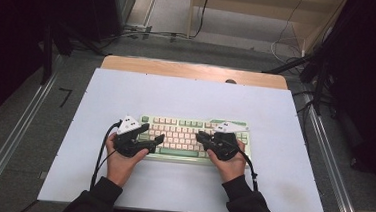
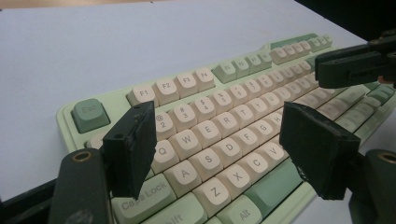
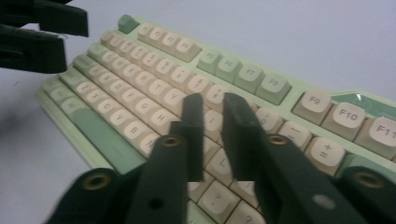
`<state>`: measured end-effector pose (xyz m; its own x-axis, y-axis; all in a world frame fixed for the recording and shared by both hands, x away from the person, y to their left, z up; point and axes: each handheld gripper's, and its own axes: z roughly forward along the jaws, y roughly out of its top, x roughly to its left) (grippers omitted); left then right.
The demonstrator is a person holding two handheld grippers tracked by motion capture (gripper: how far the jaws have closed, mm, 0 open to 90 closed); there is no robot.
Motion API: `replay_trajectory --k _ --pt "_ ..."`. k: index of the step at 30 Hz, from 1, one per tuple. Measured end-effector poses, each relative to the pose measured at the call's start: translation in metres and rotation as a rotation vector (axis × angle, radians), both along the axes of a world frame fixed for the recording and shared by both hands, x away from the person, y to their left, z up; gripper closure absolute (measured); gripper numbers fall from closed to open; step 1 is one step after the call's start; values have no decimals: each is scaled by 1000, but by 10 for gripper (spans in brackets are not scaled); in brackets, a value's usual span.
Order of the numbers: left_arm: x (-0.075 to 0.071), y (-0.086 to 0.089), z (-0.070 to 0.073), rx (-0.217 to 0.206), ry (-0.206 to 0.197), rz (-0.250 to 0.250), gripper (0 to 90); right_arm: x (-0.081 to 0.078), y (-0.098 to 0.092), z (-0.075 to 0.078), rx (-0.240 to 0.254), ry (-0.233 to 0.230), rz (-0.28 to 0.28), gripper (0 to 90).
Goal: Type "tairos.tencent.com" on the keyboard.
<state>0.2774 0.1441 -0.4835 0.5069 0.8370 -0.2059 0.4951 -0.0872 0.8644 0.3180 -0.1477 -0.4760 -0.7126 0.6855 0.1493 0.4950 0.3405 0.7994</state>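
A green and cream keyboard [image 1: 194,136] lies in the middle of the white board [image 1: 186,98]. My left gripper [image 1: 155,134] hovers over the keyboard's left end, jaws spread wide with nothing between them. In the left gripper view the left gripper [image 2: 217,126] frames the letter keys of the keyboard [image 2: 219,135]. My right gripper [image 1: 200,137] is over the right half and points left. In the right gripper view the right gripper [image 3: 213,101] has its jaws drawn together to a narrow slit, empty, just above the keys of the keyboard [image 3: 154,70].
The board rests on a wooden table [image 1: 193,70] whose far edge shows beyond it. Metal rails [image 1: 13,139] run along both sides. Cables [image 1: 146,33] lie on the floor behind, beside dark stands and black drapes. The opposite gripper [image 2: 355,65] reaches in from the upper right of the left gripper view.
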Motion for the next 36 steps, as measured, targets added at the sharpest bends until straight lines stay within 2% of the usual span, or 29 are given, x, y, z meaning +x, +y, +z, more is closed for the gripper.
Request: replay_trajectory --k 1,12,31,36 --pt "0 0 0 1 0 0 279 -1 1 1 0 1 8 875" --pt "0 0 0 -1 2 -3 286 -9 13 -6 -17 19 65 877" --pt "0 -1 1 -5 5 -7 287 -10 20 -19 -80 35 65 877" --pt "0 -1 1 -9 3 -6 286 -10 18 -18 -65 33 63 874"
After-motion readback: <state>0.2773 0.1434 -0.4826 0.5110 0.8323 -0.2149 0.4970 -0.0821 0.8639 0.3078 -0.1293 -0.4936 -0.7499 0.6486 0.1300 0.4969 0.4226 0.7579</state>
